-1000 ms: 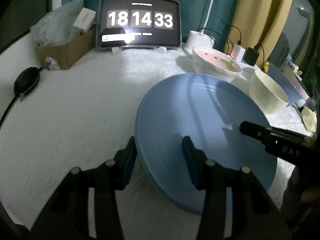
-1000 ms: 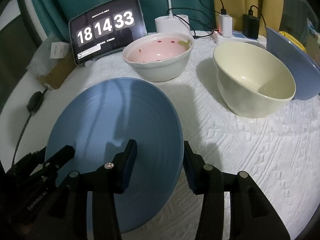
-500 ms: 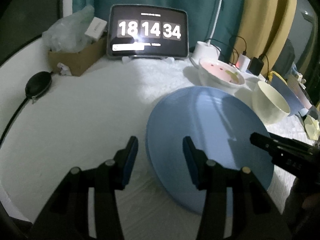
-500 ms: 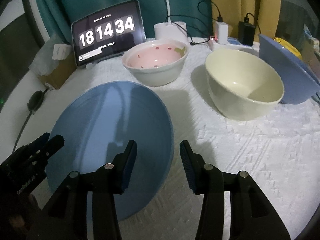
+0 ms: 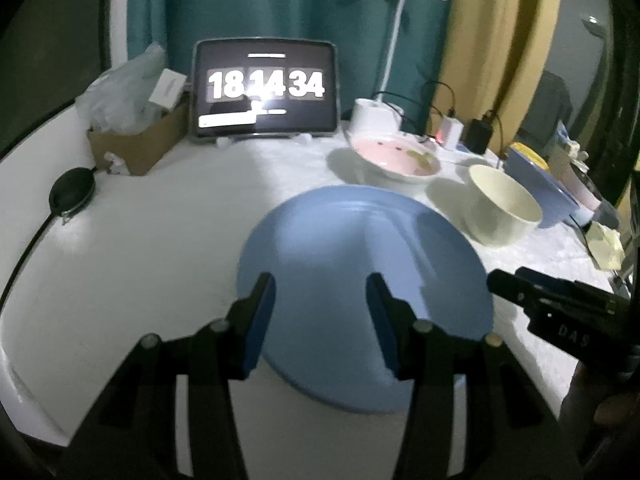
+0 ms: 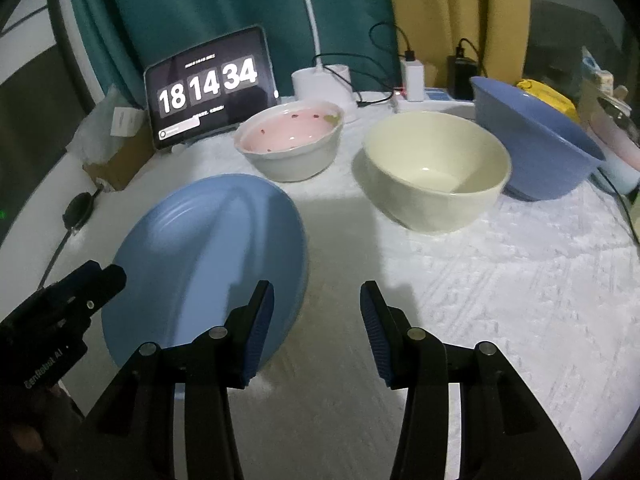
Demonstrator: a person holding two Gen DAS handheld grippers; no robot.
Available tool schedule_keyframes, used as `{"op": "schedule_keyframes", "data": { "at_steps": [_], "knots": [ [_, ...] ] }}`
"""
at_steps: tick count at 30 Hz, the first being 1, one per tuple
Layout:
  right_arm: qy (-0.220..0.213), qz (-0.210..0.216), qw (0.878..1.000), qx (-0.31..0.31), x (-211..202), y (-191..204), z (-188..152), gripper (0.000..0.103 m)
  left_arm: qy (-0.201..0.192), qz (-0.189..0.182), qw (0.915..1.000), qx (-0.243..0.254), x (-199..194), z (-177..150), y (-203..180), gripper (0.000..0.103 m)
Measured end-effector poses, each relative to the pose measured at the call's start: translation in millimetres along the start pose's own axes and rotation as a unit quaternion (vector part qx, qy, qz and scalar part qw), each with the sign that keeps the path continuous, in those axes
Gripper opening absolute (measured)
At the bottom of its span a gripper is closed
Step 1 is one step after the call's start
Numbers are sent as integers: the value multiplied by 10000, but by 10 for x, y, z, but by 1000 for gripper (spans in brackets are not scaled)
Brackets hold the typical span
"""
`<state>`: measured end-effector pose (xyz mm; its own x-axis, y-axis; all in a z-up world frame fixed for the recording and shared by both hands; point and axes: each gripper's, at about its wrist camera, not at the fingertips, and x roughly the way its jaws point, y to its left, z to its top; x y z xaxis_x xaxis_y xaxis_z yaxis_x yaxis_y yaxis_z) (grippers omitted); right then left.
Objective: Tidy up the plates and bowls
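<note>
A large blue plate lies flat on the white tablecloth. My left gripper hovers open above its near part, nothing between the fingers. My right gripper is open over the cloth just right of the plate, its left finger overlapping the plate's edge in the view. Each gripper shows in the other's view: the right gripper, the left gripper. Behind the plate stand a pink-lined white bowl, a cream bowl and a tilted blue bowl.
A tablet clock stands at the back, with a cardboard box of plastic bags to its left. A lamp base, chargers and cables line the back edge. A black pouch with a cord lies at the left.
Both grippers have drawn back and risen from the blue plate, which now looks smaller and farther off. The left gripper's fingers no longer straddle the plate's left rim. Both stay open.
</note>
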<state>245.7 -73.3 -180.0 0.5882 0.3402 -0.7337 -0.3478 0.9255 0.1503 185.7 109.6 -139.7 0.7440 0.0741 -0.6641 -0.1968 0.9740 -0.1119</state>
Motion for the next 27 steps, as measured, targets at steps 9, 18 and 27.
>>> {"op": "schedule_keyframes", "data": {
  "at_steps": [9, 18, 27],
  "knots": [
    [-127, -48, 9997, 194, -205, -231, -102, 47, 27, -100, 9997, 234, -86, -67, -307, 49],
    [-221, -93, 9990, 388, -375, -511, -204, 47, 145, -225, 9984, 490, -104, -129, -644, 49],
    [-298, -200, 9969, 694, -533, -916, -322, 47, 237, -401, 9954, 838, -117, -171, -1076, 49]
  ]
}}
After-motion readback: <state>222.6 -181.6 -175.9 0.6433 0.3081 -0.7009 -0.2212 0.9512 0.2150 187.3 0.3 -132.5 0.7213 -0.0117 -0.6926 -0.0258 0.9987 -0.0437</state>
